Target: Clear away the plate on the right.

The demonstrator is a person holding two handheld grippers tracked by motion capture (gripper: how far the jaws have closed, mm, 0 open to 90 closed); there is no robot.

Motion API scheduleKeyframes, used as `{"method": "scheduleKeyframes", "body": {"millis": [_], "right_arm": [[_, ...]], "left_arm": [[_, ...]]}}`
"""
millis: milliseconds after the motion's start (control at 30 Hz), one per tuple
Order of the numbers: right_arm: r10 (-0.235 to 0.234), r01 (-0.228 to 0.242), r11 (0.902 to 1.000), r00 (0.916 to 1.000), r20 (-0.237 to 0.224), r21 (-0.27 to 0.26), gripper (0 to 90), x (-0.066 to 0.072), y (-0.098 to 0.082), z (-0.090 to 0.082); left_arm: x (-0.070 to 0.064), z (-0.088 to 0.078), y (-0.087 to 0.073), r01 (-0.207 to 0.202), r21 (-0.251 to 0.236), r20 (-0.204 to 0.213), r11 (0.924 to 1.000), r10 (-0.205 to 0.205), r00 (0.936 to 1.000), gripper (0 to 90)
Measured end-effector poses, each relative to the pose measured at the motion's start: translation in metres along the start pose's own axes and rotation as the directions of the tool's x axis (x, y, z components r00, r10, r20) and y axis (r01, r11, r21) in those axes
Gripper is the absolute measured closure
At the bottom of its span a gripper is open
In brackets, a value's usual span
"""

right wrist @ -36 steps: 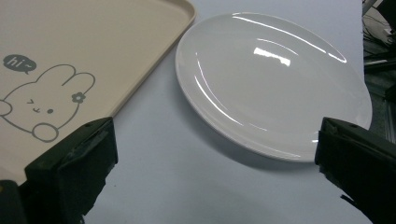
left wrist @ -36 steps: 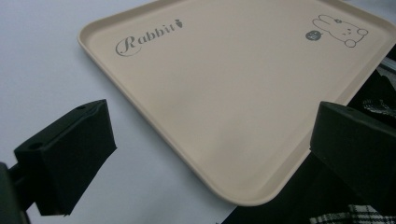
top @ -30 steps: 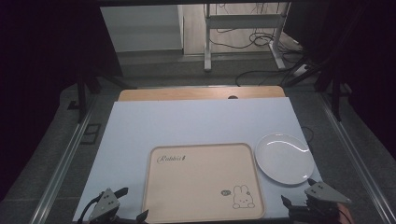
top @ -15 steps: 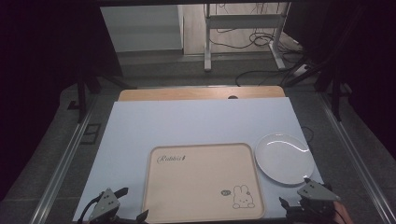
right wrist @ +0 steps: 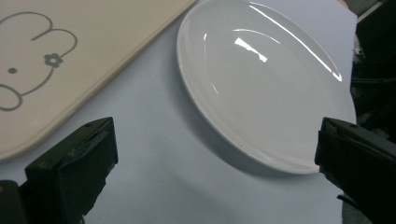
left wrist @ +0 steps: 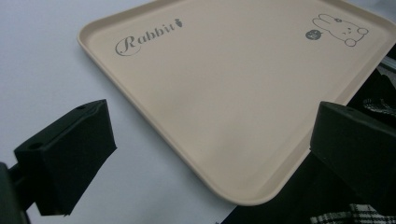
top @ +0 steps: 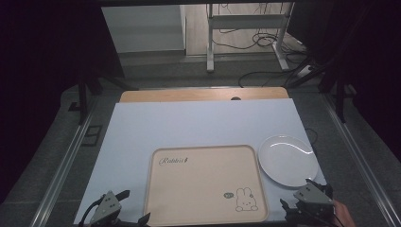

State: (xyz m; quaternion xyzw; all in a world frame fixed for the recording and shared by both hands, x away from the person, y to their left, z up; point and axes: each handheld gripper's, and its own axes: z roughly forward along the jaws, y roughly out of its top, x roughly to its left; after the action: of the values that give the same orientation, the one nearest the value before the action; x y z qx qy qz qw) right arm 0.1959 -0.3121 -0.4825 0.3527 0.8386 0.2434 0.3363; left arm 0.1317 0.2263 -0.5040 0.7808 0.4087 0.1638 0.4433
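Note:
A beige tray [top: 205, 182] with a rabbit drawing and the word "Rabbit" lies empty on the white table sheet [top: 198, 123], near the front edge. An empty white plate [top: 287, 160] rests just right of the tray. My left gripper [top: 134, 206] sits at the front left, open. In the left gripper view its jaws stand wide apart around the tray's [left wrist: 224, 84] near corner, without touching it. My right gripper [top: 305, 191] is at the front right, open. Its own view shows the plate [right wrist: 261, 79] just ahead between the jaws and the tray's edge [right wrist: 70, 56] to the left.
A wooden table edge [top: 203, 95] shows beyond the white sheet. Metal rails [top: 71, 156] run along both sides of the table. Desk legs and cables [top: 246, 42] are on the floor behind. A hand [top: 343, 215] holds the right gripper at the bottom edge.
My right gripper has shifted slightly left, closer to the plate's near rim. The left gripper, tray and plate have stayed put.

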Motion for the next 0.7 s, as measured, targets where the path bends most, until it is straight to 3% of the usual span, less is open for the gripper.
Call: {"method": "scheduleKeyframes", "body": {"millis": [267,500,567,700], "right_arm": [[-0.015,0.014,0.9997,0.9966,0.081,0.02,0.0,0.006,0.004,0.005],[-0.053,0.046,0.9968,0.9939,0.097,0.065,0.0,0.012,0.008,0.008],[-0.112,0.101,0.9911,0.9853,0.129,0.087,1.1,0.016,0.01,0.01],[-0.131,0.117,0.9884,0.9792,0.155,0.097,2.9,0.02,0.012,0.012]], "left_arm": [[0.0,0.0,0.0,0.001,0.0,0.0,1.0,-0.001,1.0,0.0],[0.0,0.0,0.0,0.0,0.001,0.001,1.0,0.0,1.0,0.0],[0.0,0.0,0.0,0.0,0.001,0.001,1.0,0.0,1.0,0.0],[0.0,0.0,0.0,-0.002,0.001,0.0,1.0,0.002,1.0,0.0]]}}
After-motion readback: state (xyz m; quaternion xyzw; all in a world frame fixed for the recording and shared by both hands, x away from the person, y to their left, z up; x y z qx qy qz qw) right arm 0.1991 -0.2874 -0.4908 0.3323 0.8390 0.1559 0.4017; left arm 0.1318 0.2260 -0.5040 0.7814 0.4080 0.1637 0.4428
